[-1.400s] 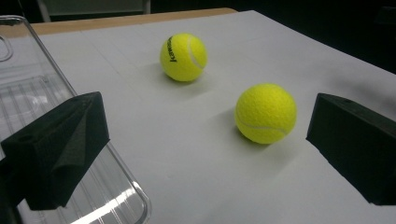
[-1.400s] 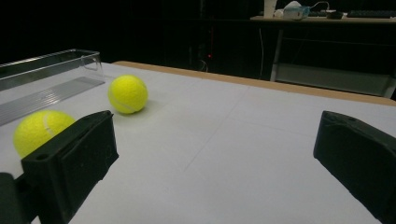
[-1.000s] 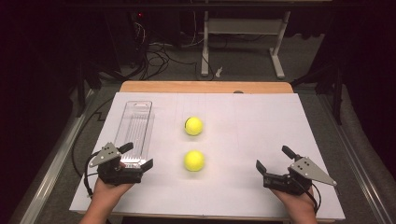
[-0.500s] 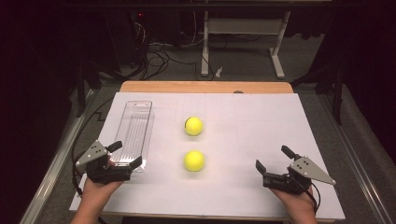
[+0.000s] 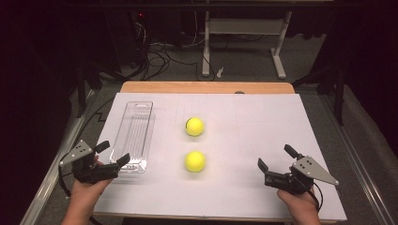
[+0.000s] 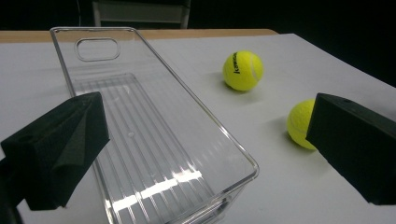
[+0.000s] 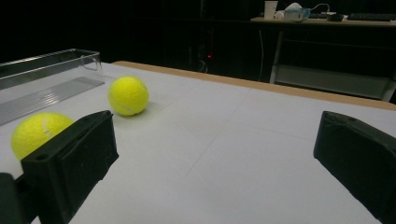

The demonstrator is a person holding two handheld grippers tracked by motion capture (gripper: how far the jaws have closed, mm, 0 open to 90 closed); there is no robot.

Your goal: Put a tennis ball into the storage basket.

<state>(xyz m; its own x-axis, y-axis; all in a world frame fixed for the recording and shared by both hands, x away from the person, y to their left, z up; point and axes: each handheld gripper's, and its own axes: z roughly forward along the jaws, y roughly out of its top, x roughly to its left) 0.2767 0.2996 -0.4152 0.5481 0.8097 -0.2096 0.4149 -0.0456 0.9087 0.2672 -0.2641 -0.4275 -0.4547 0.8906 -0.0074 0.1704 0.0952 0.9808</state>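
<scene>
A dim lab: white-covered wooden table, tangled black floor cables, white metal desk frame behind.

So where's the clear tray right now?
In the high view the clear tray lies lengthwise on the table's left side, its near end just beyond the open left gripper, left of both tennis balls.

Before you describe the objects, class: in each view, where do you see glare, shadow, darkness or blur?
High view: the white table is brightly lit, surroundings dark; the near tennis ball looks slightly soft. Left gripper view: glare streaks on the clear tray; the far tennis ball casts a soft shadow. Right gripper view: black background, and the right claw sits close and slightly blurred.
</scene>
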